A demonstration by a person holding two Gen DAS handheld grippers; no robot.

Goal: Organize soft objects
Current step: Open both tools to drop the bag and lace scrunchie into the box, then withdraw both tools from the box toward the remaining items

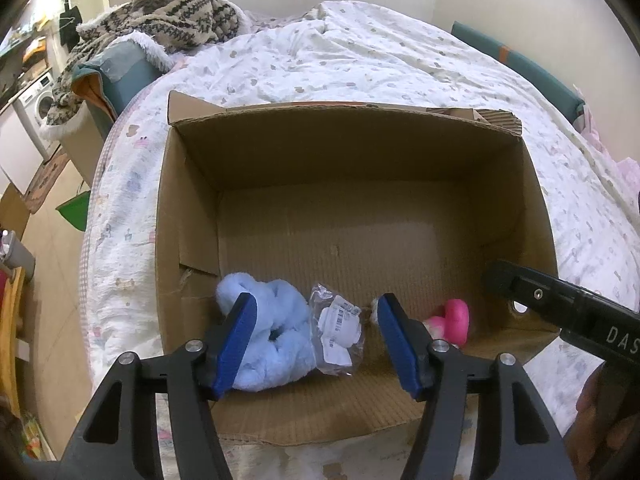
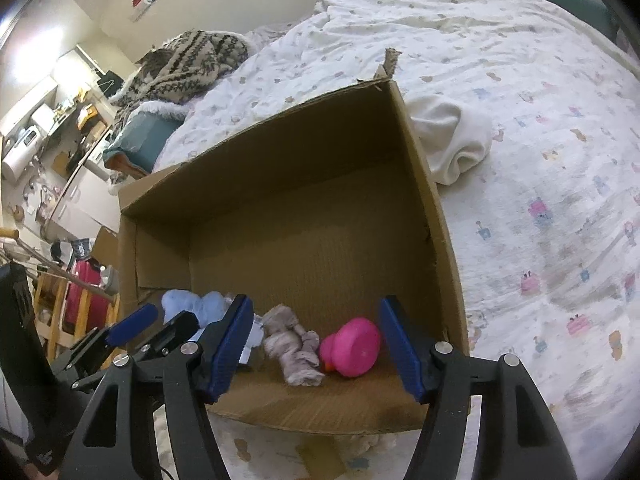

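Observation:
An open cardboard box (image 1: 192, 208) (image 2: 436, 216) sits on the bed. Along its near wall lie a fluffy light-blue plush (image 1: 280, 340) (image 2: 188, 306), a clear plastic packet with a white label (image 1: 338, 324), a rolled grey-beige cloth (image 2: 294, 344) and a pink rubber duck (image 1: 454, 318) (image 2: 354, 346). My left gripper (image 1: 316, 336) is open and empty above the box's near edge, over the plush and packet. My right gripper (image 2: 316, 340) is open and empty over the cloth and duck. A white folded cloth (image 2: 452, 140) lies on the bed right of the box.
The bed has a white printed quilt (image 1: 360, 52) (image 2: 540, 160). A patterned knit blanket (image 1: 172, 12) (image 2: 188, 64) is heaped over a teal bin (image 1: 128, 72) at the far left. The floor, a washing machine (image 1: 40, 100) and shelves lie left of the bed.

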